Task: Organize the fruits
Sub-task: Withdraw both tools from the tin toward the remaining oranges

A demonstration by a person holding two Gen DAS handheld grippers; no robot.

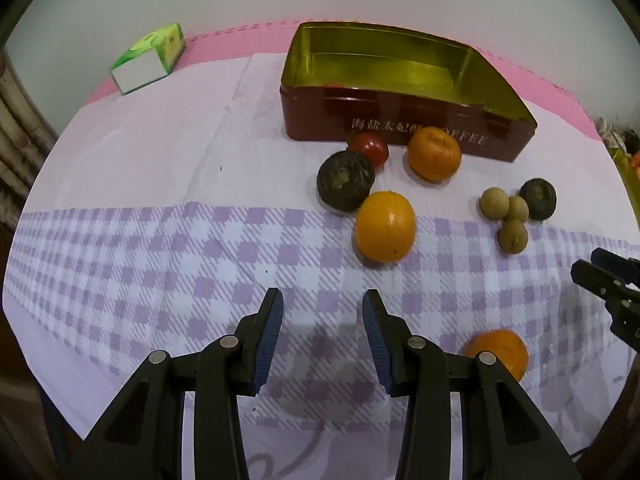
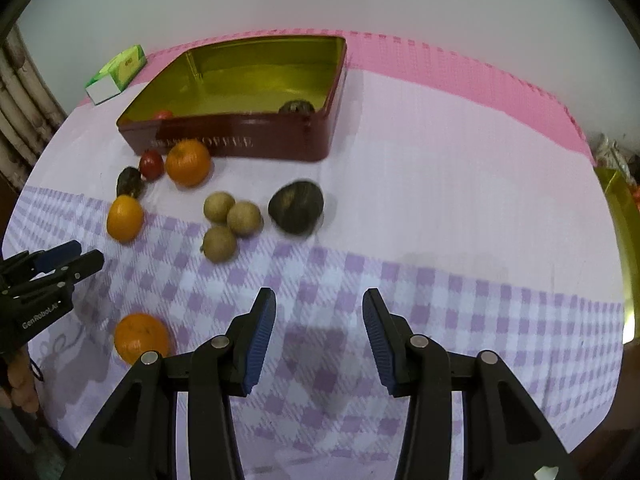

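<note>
Purple-and-white checked cloth covers the table; wrinkles and a fold line run across it, so round fruit may roll if nudged

Dark red rectangular metal tin with gold inside sits at 11 o'clock in the right wrist view, 1 o'clock in the left. It already holds a dark round fruit and something small and red against the near wall. That wall is tall: a low carry could knock fruit against it

Left gripper: jaws apart, nothing between the pads. Right gripper: the same, empty, parted only moderately

Loose fruit, biggest first:
- smooth yellow-orange fruit, 12 o'clock of the left gripper; looks wider than the present gap, so it would probably be shoved rather than gripped
- orange tangerine just beside the tin
- near orange tangerine at 9 o'clock, between both grippers; collision risk if both go for it
- two dark wrinkled fruits
- small red tomato, touching its dark neighbour; likely soft, could crush
- three tan longans, clustered and touching; closing on one probably scatters the others
</note>
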